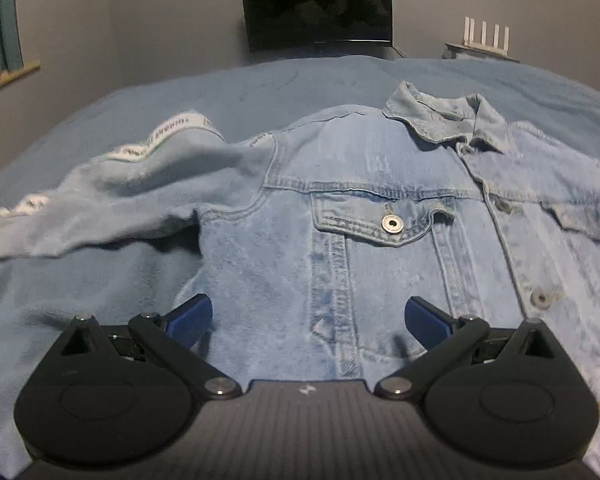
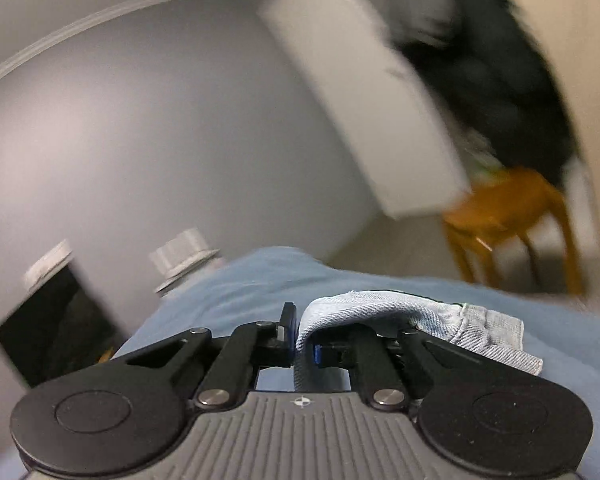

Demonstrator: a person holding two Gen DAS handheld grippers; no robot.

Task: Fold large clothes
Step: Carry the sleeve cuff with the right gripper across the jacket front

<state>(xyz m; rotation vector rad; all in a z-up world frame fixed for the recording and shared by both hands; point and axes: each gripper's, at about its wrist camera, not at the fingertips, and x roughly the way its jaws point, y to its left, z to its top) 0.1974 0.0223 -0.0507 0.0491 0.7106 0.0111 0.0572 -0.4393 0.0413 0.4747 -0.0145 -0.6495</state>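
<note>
A light blue denim jacket (image 1: 340,184) lies front-up and buttoned on a blue bedspread (image 1: 180,92), collar toward the far side. Its left sleeve (image 1: 112,196), with a white printed stripe, stretches out to the left and looks slightly raised and blurred. My left gripper (image 1: 308,320) is open and empty, hovering over the jacket's lower front. In the right wrist view, my right gripper (image 2: 302,340) is shut on a piece of the jacket's denim edge (image 2: 420,320), which drapes over the right finger, lifted above the bedspread (image 2: 260,276).
A dark TV screen (image 1: 316,4) stands beyond the bed's far edge, with a white router (image 1: 484,36) to its right. The right wrist view, blurred, shows a grey wall, a white cabinet (image 2: 360,92), a wooden stool (image 2: 508,216) and dark clothes (image 2: 500,92).
</note>
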